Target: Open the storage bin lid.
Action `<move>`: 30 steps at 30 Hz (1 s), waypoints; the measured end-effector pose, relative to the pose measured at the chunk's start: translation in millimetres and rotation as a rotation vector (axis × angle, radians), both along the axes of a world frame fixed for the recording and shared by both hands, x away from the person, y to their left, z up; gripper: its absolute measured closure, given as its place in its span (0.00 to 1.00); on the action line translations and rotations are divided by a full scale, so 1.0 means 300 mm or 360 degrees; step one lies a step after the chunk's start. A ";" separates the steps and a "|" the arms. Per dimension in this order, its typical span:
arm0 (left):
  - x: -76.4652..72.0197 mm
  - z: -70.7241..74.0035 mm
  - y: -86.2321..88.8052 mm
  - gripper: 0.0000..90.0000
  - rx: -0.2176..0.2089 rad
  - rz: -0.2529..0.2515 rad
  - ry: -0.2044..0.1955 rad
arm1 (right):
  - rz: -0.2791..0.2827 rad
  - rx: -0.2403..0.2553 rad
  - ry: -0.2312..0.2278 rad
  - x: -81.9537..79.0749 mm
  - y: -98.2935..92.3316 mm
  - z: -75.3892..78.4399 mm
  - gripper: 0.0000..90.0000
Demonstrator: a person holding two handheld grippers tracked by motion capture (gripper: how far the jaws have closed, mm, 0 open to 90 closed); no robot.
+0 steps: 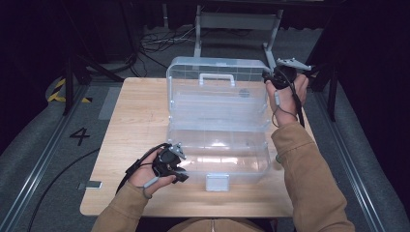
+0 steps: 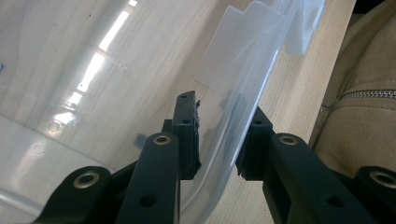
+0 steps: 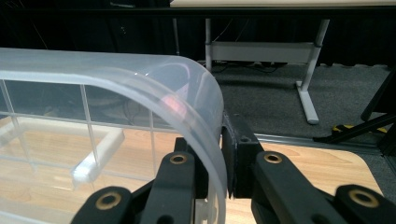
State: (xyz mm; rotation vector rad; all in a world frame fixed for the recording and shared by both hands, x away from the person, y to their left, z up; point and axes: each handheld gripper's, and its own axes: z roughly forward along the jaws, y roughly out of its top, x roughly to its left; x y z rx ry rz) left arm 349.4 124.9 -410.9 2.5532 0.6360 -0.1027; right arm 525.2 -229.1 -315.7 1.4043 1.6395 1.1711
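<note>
A clear plastic box [image 1: 218, 153] stands on the wooden table [image 1: 135, 121] with its lid [image 1: 217, 96] raised upright at the back. My left gripper [image 1: 182, 173] is at the box's front left corner. In the left gripper view it [image 2: 223, 109] straddles the front wall [image 2: 261, 60], one pad inside and one outside, shut on it. My right gripper [image 1: 269, 79] is up at the lid's top right corner. The right gripper view shows it [image 3: 219, 140] shut on the lid's curved edge [image 3: 201, 93]. The box looks empty.
A white latch [image 1: 217, 182] hangs at the box's front, near the table's near edge. The lid carries a white handle [image 1: 216, 77]. Behind the table stand a grey table frame [image 1: 237, 24] and floor cables [image 1: 159, 43]. A tan sleeve [image 1: 309, 179] lies along the table's right side.
</note>
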 end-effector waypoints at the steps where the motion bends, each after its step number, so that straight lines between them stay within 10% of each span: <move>1: 0.000 0.000 0.000 0.82 0.0000 0.0000 0.0000 | -0.0002 0.0001 0.0001 0.004 0.000 -0.002 0.92; 30: 0.002 0.000 0.000 0.82 -0.0017 0.0003 0.0013 | 0.0051 0.0040 -0.0065 0.081 -0.021 -0.070 0.90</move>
